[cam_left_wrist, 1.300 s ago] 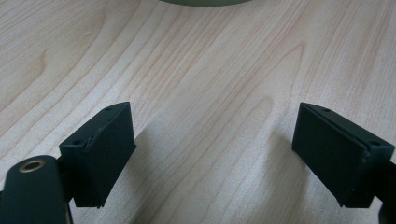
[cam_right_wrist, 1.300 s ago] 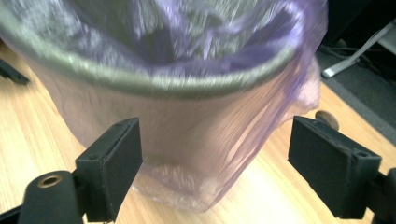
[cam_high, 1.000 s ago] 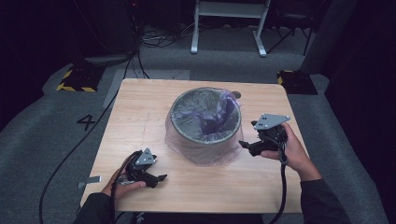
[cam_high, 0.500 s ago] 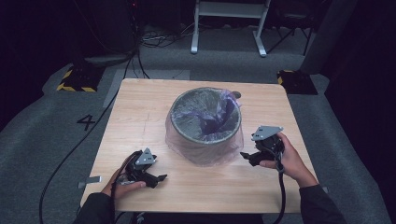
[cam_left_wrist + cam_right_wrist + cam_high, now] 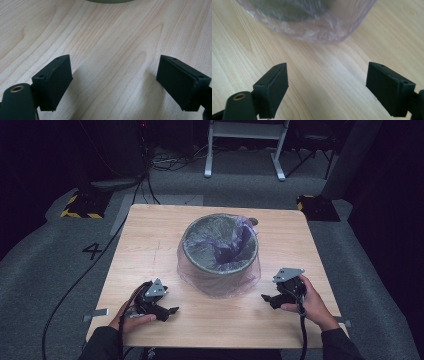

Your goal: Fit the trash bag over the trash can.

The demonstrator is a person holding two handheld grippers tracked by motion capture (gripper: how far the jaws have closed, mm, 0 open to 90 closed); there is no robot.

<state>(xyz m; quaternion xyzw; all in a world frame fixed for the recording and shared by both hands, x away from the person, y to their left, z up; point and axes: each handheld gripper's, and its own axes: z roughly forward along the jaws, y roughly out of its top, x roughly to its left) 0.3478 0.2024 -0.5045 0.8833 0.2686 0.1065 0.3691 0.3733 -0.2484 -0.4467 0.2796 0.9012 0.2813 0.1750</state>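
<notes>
Pale matt wood-grain table (image 5: 150, 245), grey bin (image 5: 220, 245) wrapped in thin glossy translucent purple plastic bag (image 5: 220, 282)

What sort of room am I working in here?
Likely a lab or studio set up for recording. A lone wooden table stands on grey carpet with a number 4 marked on it, black-and-yellow striped floor blocks sit nearby, and cables trail by a metal stand.

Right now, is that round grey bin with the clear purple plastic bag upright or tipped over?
Upright. The round grey bin stands on the wooden table, mouth upward, with the clear purple plastic bag folded over its rim.
</notes>
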